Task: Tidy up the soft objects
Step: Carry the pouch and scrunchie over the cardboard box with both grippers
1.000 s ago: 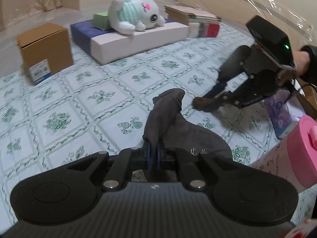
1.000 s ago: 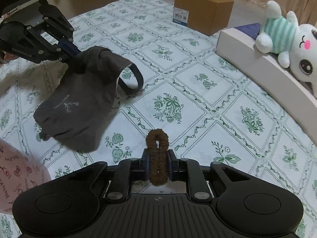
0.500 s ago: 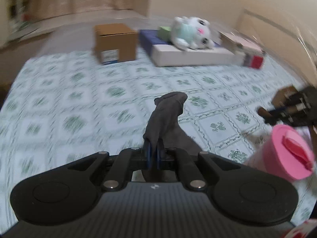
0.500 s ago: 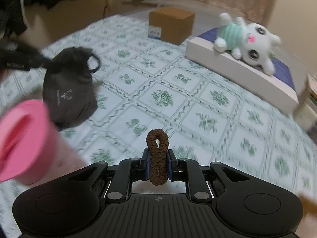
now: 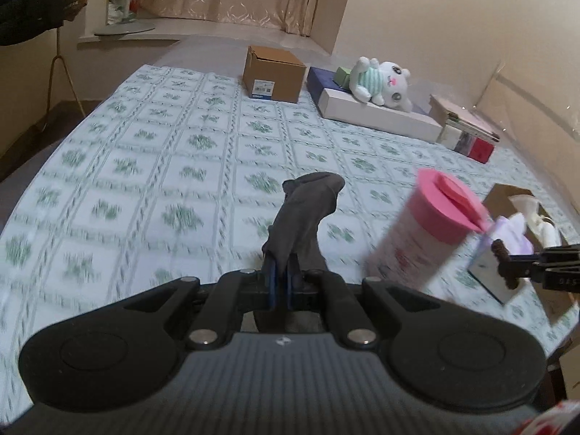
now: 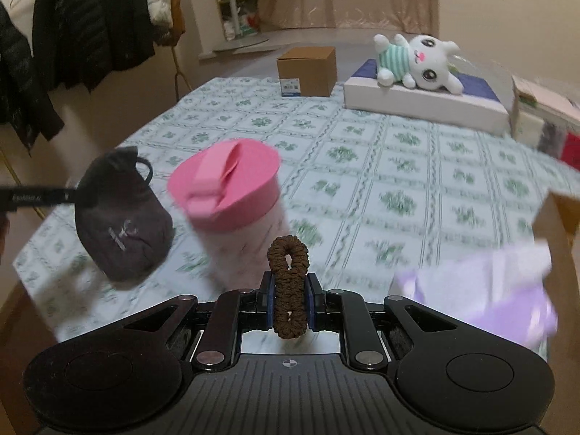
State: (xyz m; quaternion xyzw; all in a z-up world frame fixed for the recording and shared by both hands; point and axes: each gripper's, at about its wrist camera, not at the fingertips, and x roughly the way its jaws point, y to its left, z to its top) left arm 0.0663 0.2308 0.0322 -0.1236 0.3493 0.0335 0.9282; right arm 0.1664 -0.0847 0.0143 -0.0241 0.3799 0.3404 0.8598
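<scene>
My left gripper [image 5: 281, 277] is shut on a dark grey drawstring pouch [image 5: 304, 217] and holds it in the air above the patterned tablecloth [image 5: 163, 166]. The pouch also shows in the right wrist view [image 6: 121, 217], hanging at the left. My right gripper [image 6: 289, 290] is shut on a brown hair scrunchie [image 6: 289, 279]. The scrunchie also shows at the far right of the left wrist view [image 5: 505, 264]. A white plush bunny [image 5: 380, 83] in a striped shirt lies on a flat white box [image 5: 377, 114] at the back.
A pink-lidded cup [image 6: 235, 210] stands between the two grippers. A lilac tissue pack [image 6: 482, 282] and an open brown box [image 5: 514, 195] sit at the right. A cardboard box [image 5: 273, 74] and stacked books [image 5: 467, 127] stand at the back. Coats [image 6: 72, 36] hang at the left.
Both grippers have risen and pulled back from the table with their loads. The pouch has left the tablecloth and hangs free. The pink cup has come into both views.
</scene>
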